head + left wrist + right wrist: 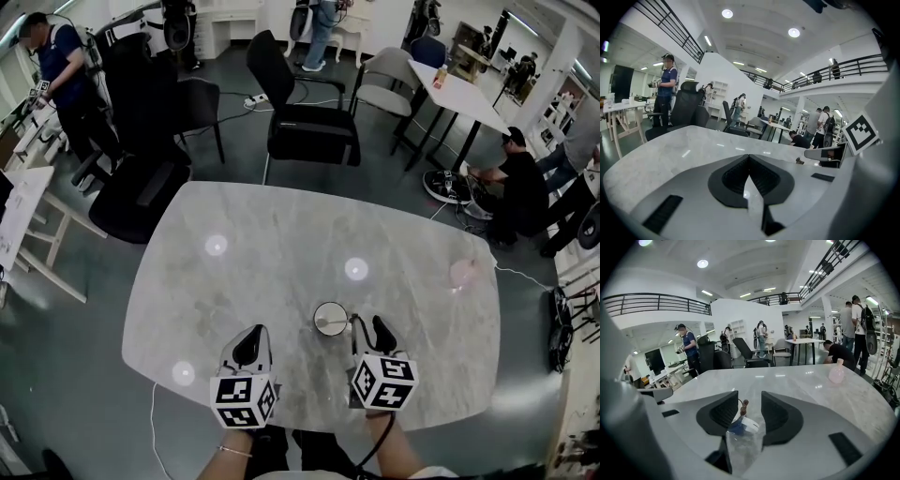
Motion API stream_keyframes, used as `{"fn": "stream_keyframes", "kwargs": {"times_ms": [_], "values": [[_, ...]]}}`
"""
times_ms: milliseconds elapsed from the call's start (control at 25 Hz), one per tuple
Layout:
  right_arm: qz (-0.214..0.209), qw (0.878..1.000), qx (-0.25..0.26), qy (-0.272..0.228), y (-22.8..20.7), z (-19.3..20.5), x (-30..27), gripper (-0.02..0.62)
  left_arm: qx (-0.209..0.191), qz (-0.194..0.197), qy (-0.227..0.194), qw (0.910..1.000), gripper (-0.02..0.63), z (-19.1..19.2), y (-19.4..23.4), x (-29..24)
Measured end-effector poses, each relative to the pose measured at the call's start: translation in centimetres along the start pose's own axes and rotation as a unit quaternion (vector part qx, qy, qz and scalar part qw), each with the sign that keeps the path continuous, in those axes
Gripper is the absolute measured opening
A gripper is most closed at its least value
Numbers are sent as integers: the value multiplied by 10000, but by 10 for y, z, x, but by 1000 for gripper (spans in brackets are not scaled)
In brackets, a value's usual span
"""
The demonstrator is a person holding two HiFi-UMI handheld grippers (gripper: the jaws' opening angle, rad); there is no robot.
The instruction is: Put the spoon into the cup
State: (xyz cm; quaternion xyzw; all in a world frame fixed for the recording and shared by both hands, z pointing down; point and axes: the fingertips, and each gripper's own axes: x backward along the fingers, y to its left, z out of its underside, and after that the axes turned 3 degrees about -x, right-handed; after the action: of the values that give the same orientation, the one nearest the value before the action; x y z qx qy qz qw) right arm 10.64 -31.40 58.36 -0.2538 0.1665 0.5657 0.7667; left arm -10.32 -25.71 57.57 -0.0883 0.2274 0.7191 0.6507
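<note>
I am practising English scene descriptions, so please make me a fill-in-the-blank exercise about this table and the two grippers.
1. The spoon stands inside the clear ____.
2. The left gripper has its jaws ____, with nothing between them.
3. The right gripper has its jaws ____, and they press on nothing.
4. The small bottle on the table is ____ in colour.
Missing words: cup; shut; open; pink.

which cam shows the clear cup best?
Right gripper view: the clear round cup sits close up inside the open right claw, with a brown-tipped spoon handle poking out. Head view shows only its round rim from above. Left gripper view doesn't show it.
</note>
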Motion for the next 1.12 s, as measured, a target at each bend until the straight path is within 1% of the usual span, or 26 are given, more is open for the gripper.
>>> {"fn": "stream_keyframes", "kwargs": {"times_ms": [280, 520, 640, 880, 1120], "values": [[209, 9994, -39, -258, -14, -20, 22, 164, -191, 249, -235, 9992, 18, -30, -16, -3], [393, 9977, 19, -550, -29, -39, 45, 98, -352, 419, -365, 9978, 18, -50, -35, -6], [458, 9966, 73, -679, -34, -47, 55, 75, -388, 500, -448, 9970, 18, -59, -43, -7], [497, 9935, 165, -1009, -40, -70, 69, 43, -515, 627, -842, 9931, 18, -92, -55, -12], [445, 9931, 249, -1057, -36, -80, 75, 32, -585, 647, -900, 9921, 18, -101, -62, -10]]}}
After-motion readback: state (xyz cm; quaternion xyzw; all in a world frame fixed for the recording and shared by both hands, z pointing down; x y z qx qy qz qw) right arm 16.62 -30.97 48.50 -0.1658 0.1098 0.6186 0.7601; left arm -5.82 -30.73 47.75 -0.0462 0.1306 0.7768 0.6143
